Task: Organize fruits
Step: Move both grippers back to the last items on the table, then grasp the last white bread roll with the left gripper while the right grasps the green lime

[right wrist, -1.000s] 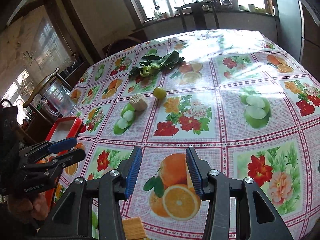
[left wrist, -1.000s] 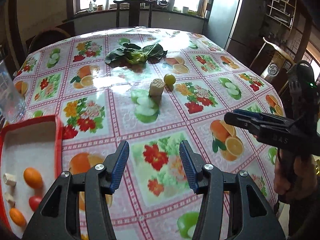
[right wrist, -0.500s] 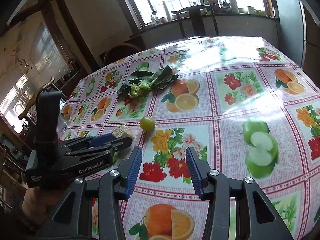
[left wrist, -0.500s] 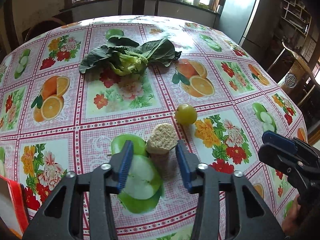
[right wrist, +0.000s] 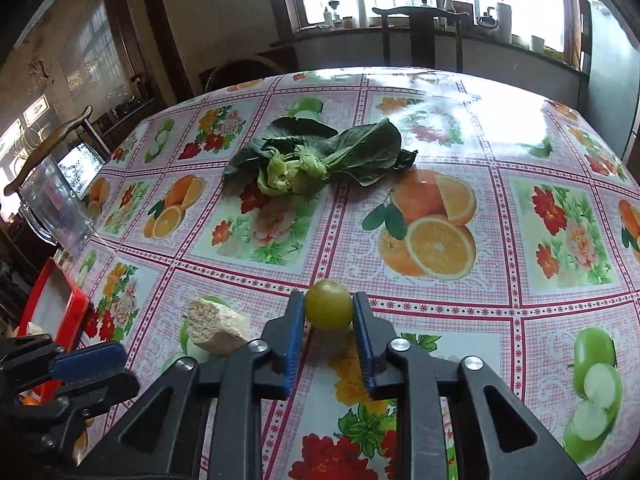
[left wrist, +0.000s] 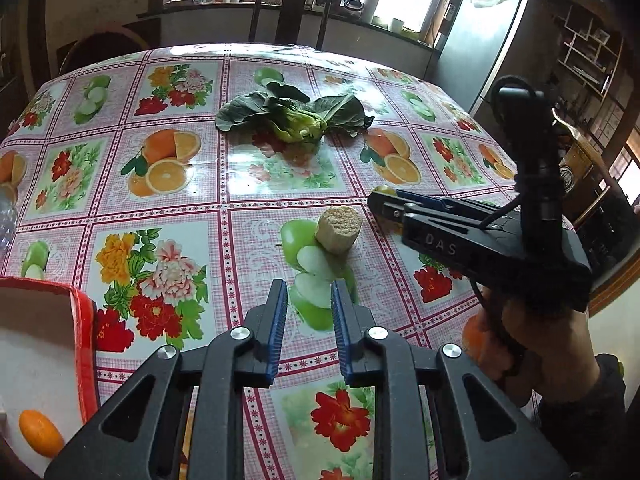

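A small yellow-green round fruit [right wrist: 329,309] sits on the table between the blue pads of my right gripper [right wrist: 326,312]; the jaws stand around it, open, contact unclear. In the left wrist view the right gripper [left wrist: 386,200] hides most of the fruit [left wrist: 384,189]. A beige cut corn-cob piece [left wrist: 339,230] stands just ahead of my left gripper [left wrist: 308,300], which is open and empty. The piece also shows in the right wrist view [right wrist: 216,326]. A red tray [left wrist: 82,340] at lower left holds an orange fruit [left wrist: 40,432].
A leafy green vegetable [left wrist: 296,118] lies in the table's middle, also seen in the right wrist view [right wrist: 320,156]. A clear plastic jug [right wrist: 52,208] stands at the left edge by the tray [right wrist: 76,312]. Chairs and a fridge surround the table.
My left gripper pulled back from the corn-cob piece, which now lies ahead of its tips. My right gripper moved forward until its jaws came around the yellow-green fruit.
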Demonstrator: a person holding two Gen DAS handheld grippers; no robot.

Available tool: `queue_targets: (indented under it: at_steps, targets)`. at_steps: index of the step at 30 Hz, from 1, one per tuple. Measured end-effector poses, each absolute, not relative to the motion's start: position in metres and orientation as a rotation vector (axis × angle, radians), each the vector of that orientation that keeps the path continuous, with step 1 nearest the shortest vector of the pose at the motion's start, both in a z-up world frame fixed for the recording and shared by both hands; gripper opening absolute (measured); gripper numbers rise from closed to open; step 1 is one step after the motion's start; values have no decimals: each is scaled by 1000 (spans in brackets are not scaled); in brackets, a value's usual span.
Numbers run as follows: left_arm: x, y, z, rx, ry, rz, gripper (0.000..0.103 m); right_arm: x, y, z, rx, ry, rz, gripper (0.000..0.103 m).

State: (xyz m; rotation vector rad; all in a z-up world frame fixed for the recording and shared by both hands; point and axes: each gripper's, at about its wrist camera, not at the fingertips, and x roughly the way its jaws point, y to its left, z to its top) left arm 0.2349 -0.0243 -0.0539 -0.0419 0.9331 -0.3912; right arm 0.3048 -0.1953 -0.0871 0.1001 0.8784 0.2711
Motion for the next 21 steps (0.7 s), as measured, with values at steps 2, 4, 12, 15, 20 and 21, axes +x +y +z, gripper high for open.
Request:
queue_targets:
  at_steps: [2,4,12,15,20,21]
  targets:
    - [244,-35,-57,-27,943,-404,20,292,-199,-79,99,854,264,24]
    - [255,-49,-62,-8,945,-410,20,278,-206,-72,125,843,278,24]
    - [288,-78,-78,-9,937,-373,27,243,-236,-66,228,856,273,24]
    - [289,-78,-78,-9,942,-374,27,235,-239,-66,250,859,270,24]
    - [276,-67,-77,-27,931,-389,26,221,-239,-62,268,850,284,24]
    - [271,-64,-76,-33,928,-391,26,217,-237,-61,270,850,290,24]
